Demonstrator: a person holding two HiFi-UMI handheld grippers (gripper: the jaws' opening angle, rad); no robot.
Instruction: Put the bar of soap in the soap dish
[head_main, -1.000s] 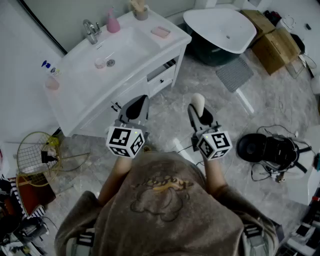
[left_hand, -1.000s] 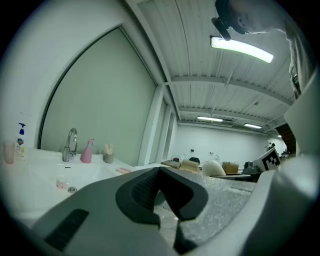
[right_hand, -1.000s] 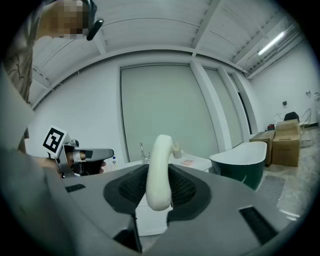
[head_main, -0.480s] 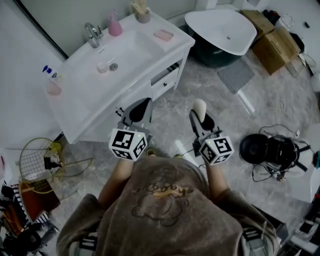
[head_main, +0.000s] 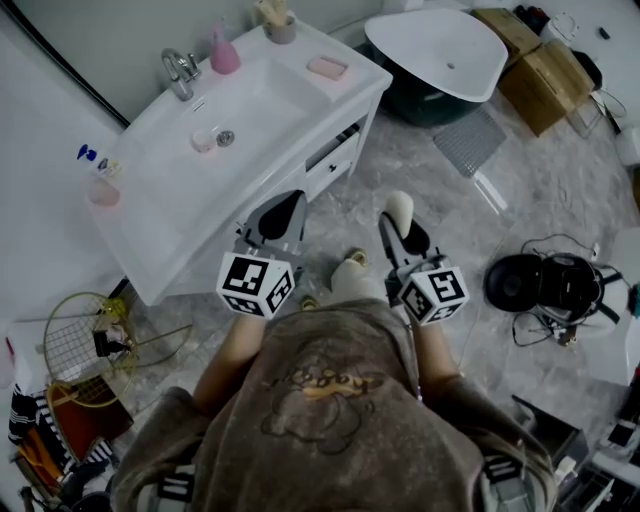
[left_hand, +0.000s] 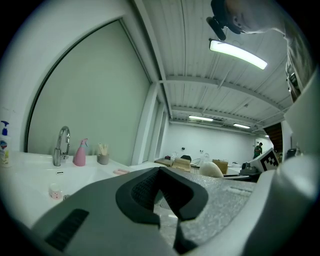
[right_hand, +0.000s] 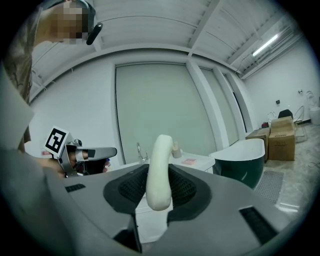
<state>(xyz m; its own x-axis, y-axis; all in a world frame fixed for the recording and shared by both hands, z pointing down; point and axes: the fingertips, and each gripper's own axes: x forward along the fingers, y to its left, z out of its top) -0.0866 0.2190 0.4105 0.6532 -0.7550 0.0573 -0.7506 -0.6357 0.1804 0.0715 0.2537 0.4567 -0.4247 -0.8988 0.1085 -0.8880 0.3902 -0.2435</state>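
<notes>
My right gripper (right_hand: 159, 196) clenched on bar of soap (right_hand: 160, 167); bar stands upright between pads, upper part sticking out. My left gripper (left_hand: 165, 202) closed, nothing inside. Both grippers near front of white washbasin (head_main: 160, 215), not touching. Pink soap dish (head_main: 327, 67) on basin top, well apart from soap.

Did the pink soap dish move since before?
No. The flat pink soap dish still sits on the same end of the white sink counter, right of the basin.

Left gripper (head_main: 285, 206) level, jaws together and empty, right gripper (head_main: 402, 226) level, jaws clamped on bar of soap (head_main: 398, 204)
</notes>
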